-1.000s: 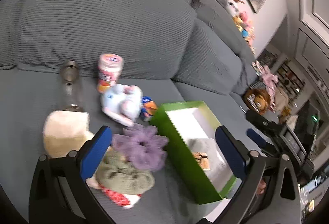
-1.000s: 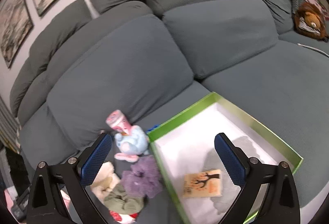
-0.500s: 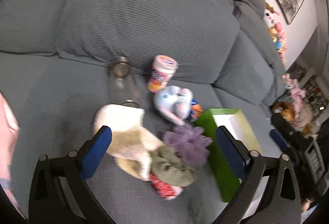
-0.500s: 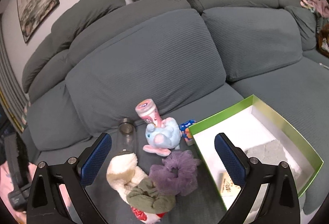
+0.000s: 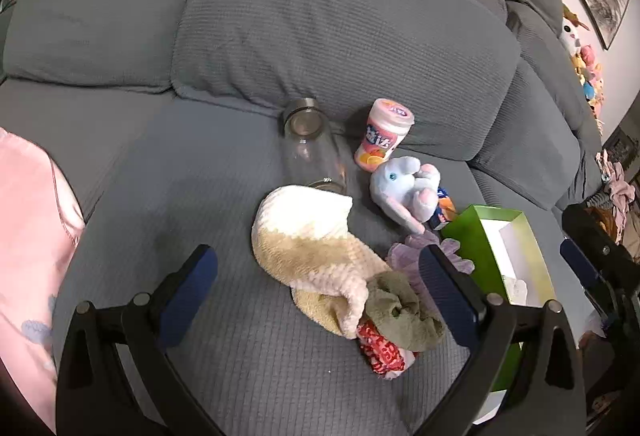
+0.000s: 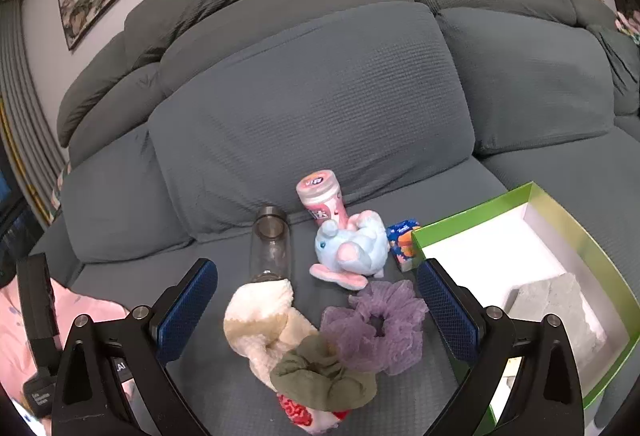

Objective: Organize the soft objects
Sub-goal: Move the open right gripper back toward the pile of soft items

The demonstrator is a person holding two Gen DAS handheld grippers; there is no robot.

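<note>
Both the left gripper and right gripper are wide open (holding nothing), framing the cream sock probably for the green box.

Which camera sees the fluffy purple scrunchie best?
The right wrist view: the purple scrunchie shows whole there, ring and hole included. In the left wrist view the left gripper's finger hides most of it.

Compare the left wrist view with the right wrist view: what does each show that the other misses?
Only the left wrist view shows the right tongs beyond the green box. Only the right wrist view shows the grey cloth inside that box. Both show the cream sock, purple scrunchie, olive scrunchie, blue plush, glass bottle and pink canister, with each view's own tongs open.
</note>
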